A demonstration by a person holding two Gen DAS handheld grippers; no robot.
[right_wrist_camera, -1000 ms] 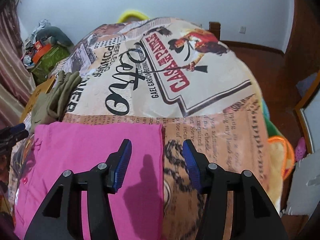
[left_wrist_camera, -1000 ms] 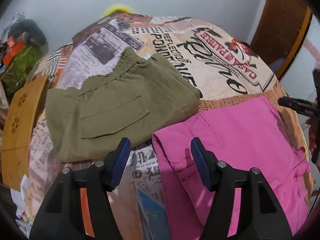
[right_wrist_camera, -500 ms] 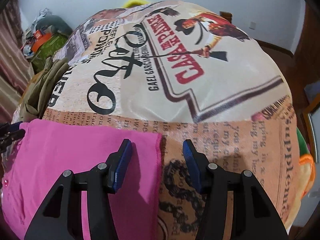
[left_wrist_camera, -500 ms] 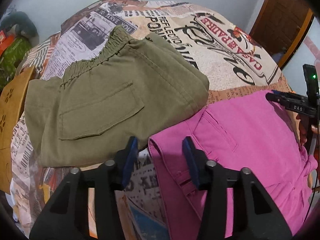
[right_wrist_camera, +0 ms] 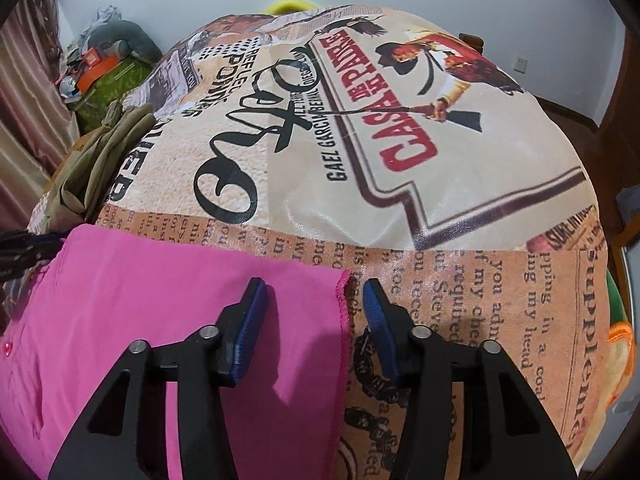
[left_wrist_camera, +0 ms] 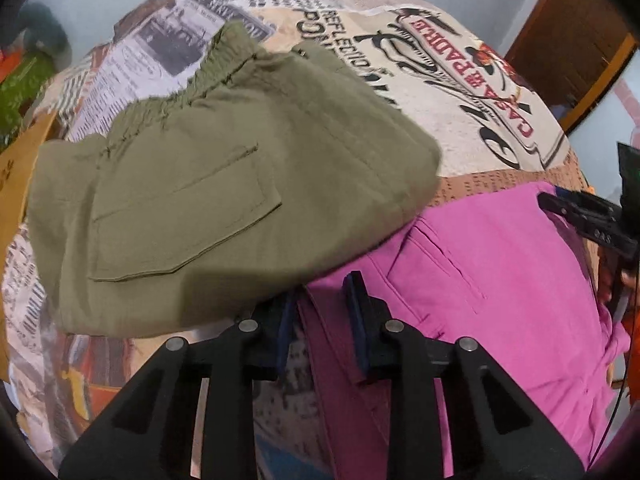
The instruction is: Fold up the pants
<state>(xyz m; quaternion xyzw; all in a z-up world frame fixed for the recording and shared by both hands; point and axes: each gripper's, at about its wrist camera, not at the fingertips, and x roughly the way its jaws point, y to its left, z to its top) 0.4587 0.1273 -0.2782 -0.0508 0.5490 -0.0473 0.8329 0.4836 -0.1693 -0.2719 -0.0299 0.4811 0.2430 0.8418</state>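
Pink pants lie flat on a printed bedspread. My left gripper is at their waistband corner, its jaws narrowed around the pink edge with a gap still showing; the left pad is partly under the olive pants. My right gripper is open and straddles the hem edge of the pink pants. It also shows at the right of the left wrist view.
Folded olive-green pants lie left of the pink pair, overlapping its edge, and show in the right wrist view. A wooden board stands at the bed's left. Clutter lies by the wall. A wooden door is at right.
My left gripper moved forward and down to the pink waistband corner and its jaws narrowed. My right gripper lowered toward the hem edge and stayed open.
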